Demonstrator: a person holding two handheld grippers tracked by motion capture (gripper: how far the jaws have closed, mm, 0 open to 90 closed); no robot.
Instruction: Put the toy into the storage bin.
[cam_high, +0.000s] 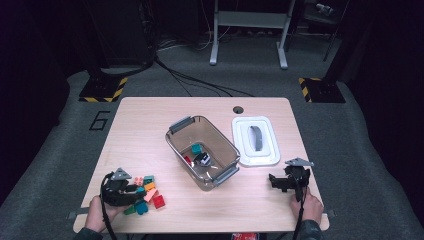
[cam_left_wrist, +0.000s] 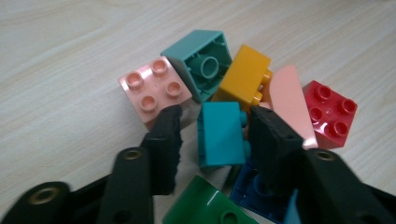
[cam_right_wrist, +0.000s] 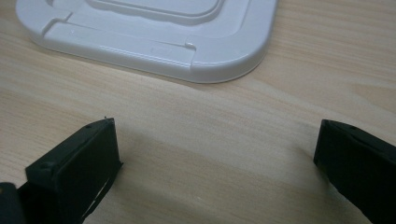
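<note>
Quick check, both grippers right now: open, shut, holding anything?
Left gripper: jaws around the teal brick, grip not certain.
Right gripper: open, nothing between its jaws, near the white lid.

Two hand-held black grippers, one per hand

Left gripper (cam_high: 131, 190): black body, grey three-cornered top plate, black cable, flat matte jaws with brass-ringed screw holes. Right gripper (cam_high: 274, 181): same black build, grey plate, trailing black cable, blocky square-ended jaws. Dark sleeves show at both wrists, near the lower edge.
</note>
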